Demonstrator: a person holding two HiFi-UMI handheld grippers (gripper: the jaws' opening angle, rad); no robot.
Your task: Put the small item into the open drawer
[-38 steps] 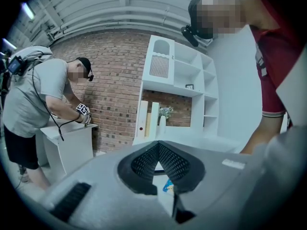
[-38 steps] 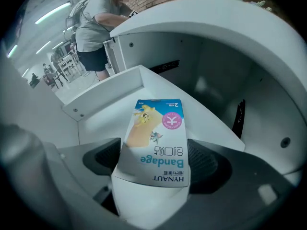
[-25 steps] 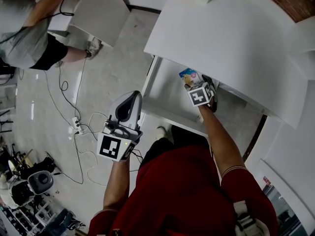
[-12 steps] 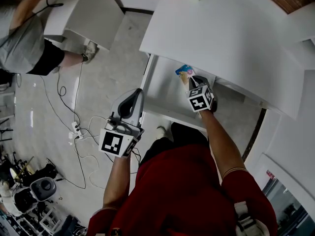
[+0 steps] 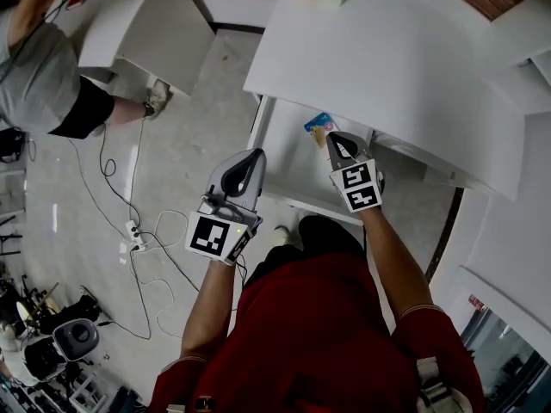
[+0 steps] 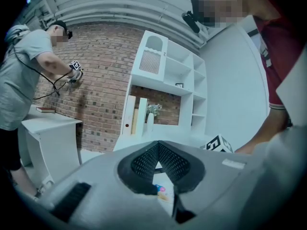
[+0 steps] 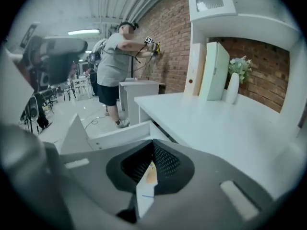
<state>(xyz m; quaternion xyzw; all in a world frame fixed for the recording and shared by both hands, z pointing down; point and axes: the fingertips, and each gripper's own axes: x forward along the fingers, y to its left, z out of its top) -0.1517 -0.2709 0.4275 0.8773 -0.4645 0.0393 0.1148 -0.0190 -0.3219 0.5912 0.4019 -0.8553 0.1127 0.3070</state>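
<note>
The small item, a colourful packet (image 5: 318, 129), lies flat on the floor of the open white drawer (image 5: 284, 175), near its back under the desk top. My right gripper (image 5: 336, 143) is over the drawer with its tips just right of the packet. Its jaws are shut with nothing held. In the right gripper view only a thin sliver of the packet (image 7: 149, 175) shows through the slit between the jaws. My left gripper (image 5: 252, 158) hovers at the drawer's left front corner, shut and empty. In the left gripper view the packet (image 6: 161, 189) peeks through the jaw slit.
The white desk top (image 5: 387, 67) overhangs the drawer's back. Books and a vase (image 7: 233, 87) stand at its far end below a shelf unit (image 6: 165, 73). Another person (image 5: 47, 76) works at a second desk (image 5: 146, 24) on the left. Cables (image 5: 138, 231) trail over the floor.
The right gripper's jaws have closed and drawn back a little from the packet, which stays in the drawer. The left gripper has moved up and right towards the drawer's front.
</note>
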